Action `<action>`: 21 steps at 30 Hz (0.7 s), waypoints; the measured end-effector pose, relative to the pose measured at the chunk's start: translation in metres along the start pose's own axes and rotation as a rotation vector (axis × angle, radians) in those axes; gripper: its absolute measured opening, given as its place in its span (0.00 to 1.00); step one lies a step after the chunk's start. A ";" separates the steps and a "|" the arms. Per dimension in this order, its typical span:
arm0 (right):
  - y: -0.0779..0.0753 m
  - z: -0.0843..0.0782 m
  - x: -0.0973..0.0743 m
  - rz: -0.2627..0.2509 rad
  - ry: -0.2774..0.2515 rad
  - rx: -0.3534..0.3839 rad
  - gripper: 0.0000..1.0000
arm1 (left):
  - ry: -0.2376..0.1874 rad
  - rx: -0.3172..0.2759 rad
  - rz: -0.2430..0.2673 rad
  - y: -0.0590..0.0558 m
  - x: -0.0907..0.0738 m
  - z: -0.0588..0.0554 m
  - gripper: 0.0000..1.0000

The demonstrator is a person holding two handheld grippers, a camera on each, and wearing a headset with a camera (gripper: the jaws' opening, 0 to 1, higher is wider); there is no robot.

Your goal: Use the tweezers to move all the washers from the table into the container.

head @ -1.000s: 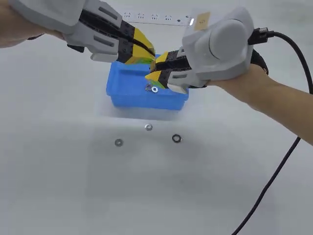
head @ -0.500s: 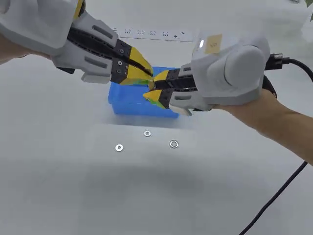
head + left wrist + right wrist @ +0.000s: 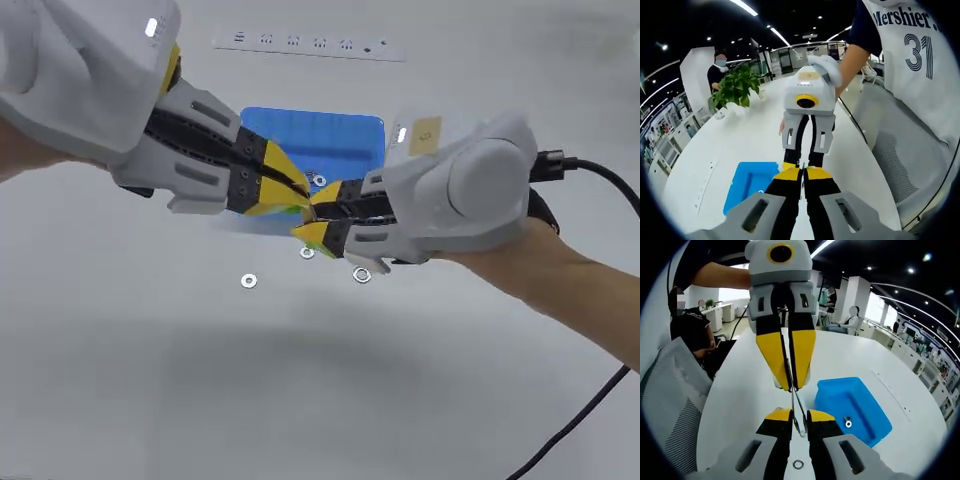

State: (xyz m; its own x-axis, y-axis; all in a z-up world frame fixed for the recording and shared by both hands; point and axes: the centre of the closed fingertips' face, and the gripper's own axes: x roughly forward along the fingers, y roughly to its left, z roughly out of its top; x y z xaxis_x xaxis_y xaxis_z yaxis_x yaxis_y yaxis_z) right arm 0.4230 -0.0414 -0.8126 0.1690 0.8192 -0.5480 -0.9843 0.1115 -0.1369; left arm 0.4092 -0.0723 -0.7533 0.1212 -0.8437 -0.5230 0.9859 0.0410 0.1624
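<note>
Nearest, three washers (image 3: 248, 281) lie on the white table (image 3: 300, 380). Just beyond, the left gripper (image 3: 300, 197) pinches the tweezers (image 3: 796, 410) — their end sits between the right gripper's (image 3: 312, 215) narrowly parted jaws, contact unclear. Farther back, the blue container (image 3: 330, 135) holds more washers.

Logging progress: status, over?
Left gripper, right gripper shut on tweezers, tip to tip. Three washers on table; one in container. Nothing blocking.
</note>
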 end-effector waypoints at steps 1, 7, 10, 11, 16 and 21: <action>0.001 -0.001 0.001 0.003 0.001 0.005 0.13 | 0.001 -0.003 0.000 0.000 0.001 -0.002 0.06; 0.003 -0.011 0.009 0.022 0.016 0.025 0.13 | 0.005 -0.034 -0.004 -0.001 0.005 -0.014 0.06; 0.000 -0.014 0.012 0.021 0.016 0.037 0.13 | 0.008 -0.039 0.001 0.002 0.006 -0.018 0.06; -0.001 -0.015 0.013 0.020 0.015 0.041 0.13 | 0.008 -0.041 0.004 0.004 0.006 -0.019 0.06; -0.001 -0.017 0.017 0.025 0.022 0.046 0.13 | 0.015 -0.048 -0.002 0.004 0.008 -0.023 0.06; -0.002 -0.020 0.020 0.028 0.028 0.048 0.13 | 0.021 -0.046 -0.003 0.005 0.010 -0.026 0.06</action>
State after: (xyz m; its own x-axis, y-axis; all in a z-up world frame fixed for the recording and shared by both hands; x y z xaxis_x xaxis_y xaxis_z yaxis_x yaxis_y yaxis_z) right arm 0.4289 -0.0369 -0.8397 0.1416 0.8064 -0.5741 -0.9899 0.1160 -0.0814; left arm 0.4182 -0.0665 -0.7796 0.1206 -0.8323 -0.5411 0.9904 0.0637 0.1227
